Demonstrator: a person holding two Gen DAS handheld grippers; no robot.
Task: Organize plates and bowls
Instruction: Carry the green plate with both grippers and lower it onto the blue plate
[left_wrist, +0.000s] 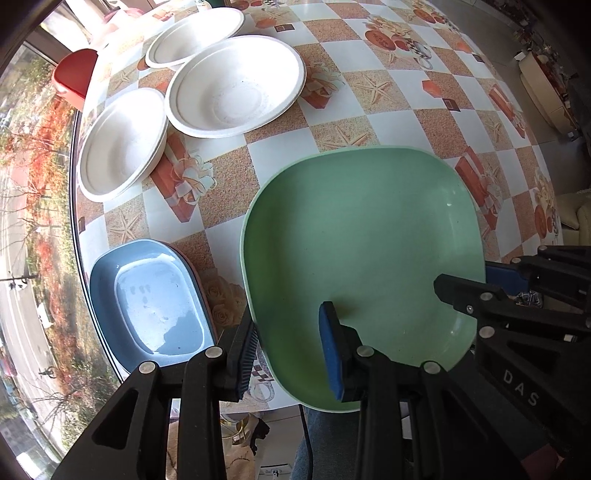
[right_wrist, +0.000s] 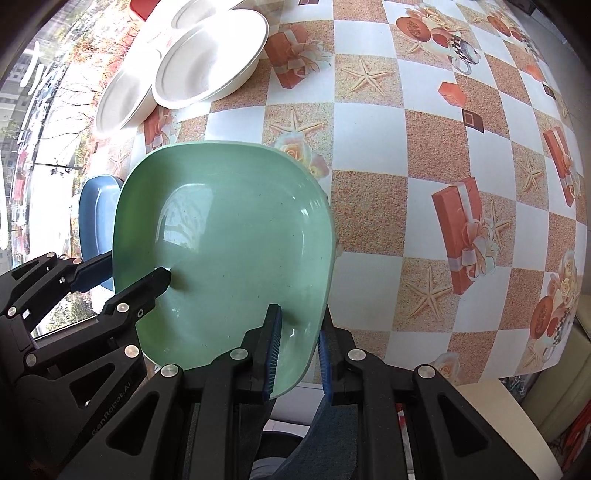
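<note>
A green square plate (left_wrist: 369, 236) (right_wrist: 229, 236) is held up over the near edge of the checked table (left_wrist: 388, 122) by both grippers. My left gripper (left_wrist: 290, 321) is shut on the plate's left rim, one pad under it and one inside. My right gripper (right_wrist: 300, 314) is shut on the opposite rim. Each wrist view shows the other gripper: the right gripper (left_wrist: 465, 275) and the left gripper (right_wrist: 136, 266). A blue oval dish (left_wrist: 155, 299) (right_wrist: 96, 210) sits at the table's left edge on a pinkish dish. Three white paper bowls (left_wrist: 236, 85) (right_wrist: 210, 55) lie together at the far left.
A red seat (left_wrist: 74, 74) stands beyond the bowls by the window. A pale sofa (left_wrist: 543, 92) is off to the right of the table. A person's jeans-clad leg (left_wrist: 325, 443) shows under the near table edge. The patterned tablecloth (right_wrist: 424, 147) stretches right of the plate.
</note>
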